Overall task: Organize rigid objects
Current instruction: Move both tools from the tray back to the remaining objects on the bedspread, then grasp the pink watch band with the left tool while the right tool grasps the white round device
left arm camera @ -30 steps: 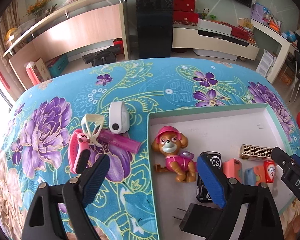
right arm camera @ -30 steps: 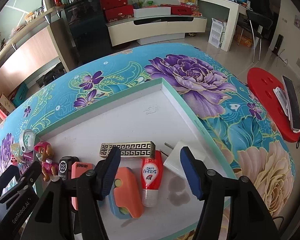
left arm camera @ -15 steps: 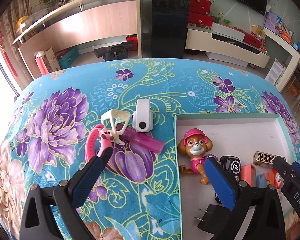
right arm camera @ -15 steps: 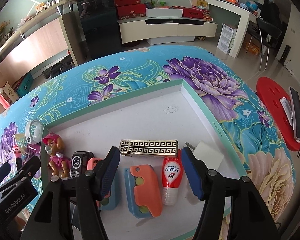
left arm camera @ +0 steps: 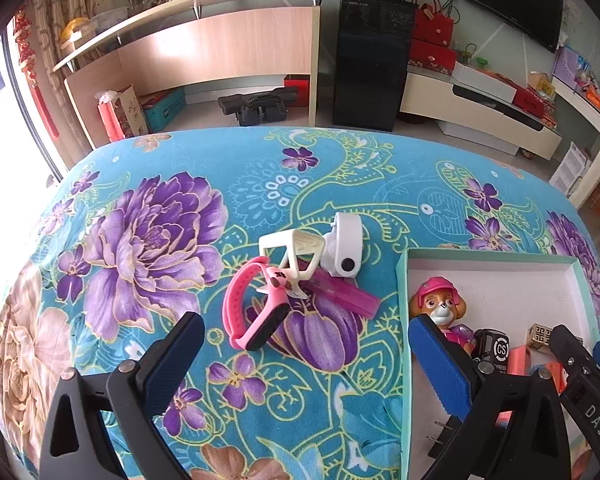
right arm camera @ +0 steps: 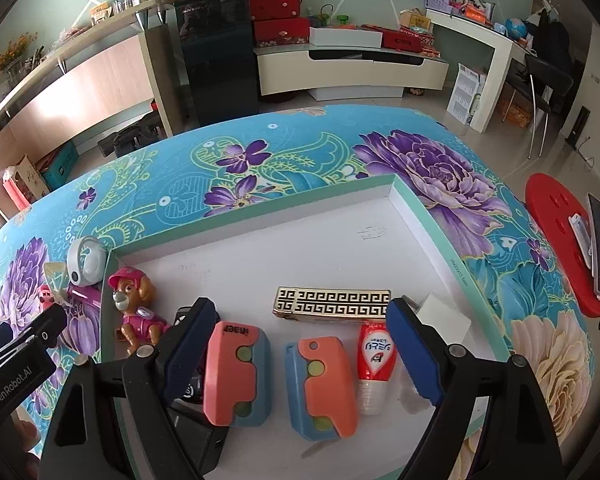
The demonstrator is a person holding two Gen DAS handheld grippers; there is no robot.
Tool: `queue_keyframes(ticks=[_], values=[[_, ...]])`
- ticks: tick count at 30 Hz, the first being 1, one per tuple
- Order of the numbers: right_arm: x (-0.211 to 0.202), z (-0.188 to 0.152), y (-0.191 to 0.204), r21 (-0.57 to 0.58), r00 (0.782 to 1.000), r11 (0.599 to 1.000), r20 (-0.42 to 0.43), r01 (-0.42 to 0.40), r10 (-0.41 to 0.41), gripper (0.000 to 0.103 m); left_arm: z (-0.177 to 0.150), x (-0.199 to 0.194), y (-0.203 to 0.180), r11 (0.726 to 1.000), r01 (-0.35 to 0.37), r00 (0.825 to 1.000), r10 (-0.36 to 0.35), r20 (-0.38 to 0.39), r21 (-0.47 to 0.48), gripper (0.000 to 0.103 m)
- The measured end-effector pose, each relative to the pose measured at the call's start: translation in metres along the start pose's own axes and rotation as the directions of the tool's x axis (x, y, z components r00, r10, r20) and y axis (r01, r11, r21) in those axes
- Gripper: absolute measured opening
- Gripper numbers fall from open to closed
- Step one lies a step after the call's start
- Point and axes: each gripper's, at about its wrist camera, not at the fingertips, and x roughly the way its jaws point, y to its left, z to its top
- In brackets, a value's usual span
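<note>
Left gripper [left arm camera: 304, 356]: jaws spread wide, holding nothing, above the floral tablecloth [left arm camera: 148, 240]. Just ahead of it lies a small pile: pink watch [left arm camera: 250, 312], cream clip [left arm camera: 296, 252], purple stick [left arm camera: 346, 294], white gadget [left arm camera: 346, 250], all outside the tray.

Right gripper [right arm camera: 300, 344]: jaws wide apart, empty, above the white tray [right arm camera: 420, 208]. Between its fingers lie two orange-and-blue cases [right arm camera: 236, 372] and a red tube [right arm camera: 374, 356]. Beyond them: gold patterned bar [right arm camera: 332, 300]; toy dog [right arm camera: 136, 304] by the tray's left wall.
</note>
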Motion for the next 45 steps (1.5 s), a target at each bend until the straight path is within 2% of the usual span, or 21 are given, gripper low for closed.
queue_keyframes(ticks=[8, 14, 19, 24, 33, 38, 45], values=[[-0.005, -0.002, 0.04, -0.063, 0.996, 0.994, 0.025, -0.085, 0.087, 0.087, 0.005, -0.01, 0.052, 0.992, -0.048, 0.998, 0.052, 0.031, -0.115, 0.103], [-0.004, -0.004, 0.068, -0.105, 0.989, 0.984, 0.037, -0.142, 0.146, 0.087, 0.001, -0.01, 0.106, 0.964, -0.113, 0.992, 0.121, 0.019, -0.24, 0.103], [0.003, -0.007, 0.088, -0.122, 0.978, 0.971, 0.007, -0.206, 0.208, 0.087, -0.004, -0.006, 0.131, 0.948, -0.138, 0.99, 0.143, -0.006, -0.287, 0.103], [0.009, -0.012, 0.106, -0.162, 0.97, 0.956, -0.038, -0.243, 0.24, 0.087, -0.006, 0.004, 0.13, 0.956, -0.122, 0.993, 0.118, -0.03, -0.267, 0.103], [0.018, -0.003, 0.113, -0.145, 0.942, 0.933, -0.119, -0.328, 0.313, 0.087, -0.006, 0.027, 0.11, 0.98, -0.045, 0.998, 0.035, -0.059, -0.192, 0.103], [0.023, 0.02, 0.118, -0.15, 0.909, 0.902, -0.171, -0.406, 0.381, 0.087, -0.005, 0.034, 0.099, 0.988, 0.007, 0.999, -0.015, -0.049, -0.153, 0.103], [0.032, 0.04, 0.118, -0.183, 0.923, 0.911, -0.181, -0.37, 0.339, 0.087, -0.004, 0.042, 0.08, 0.994, 0.066, 0.997, -0.07, -0.042, -0.081, 0.103]])
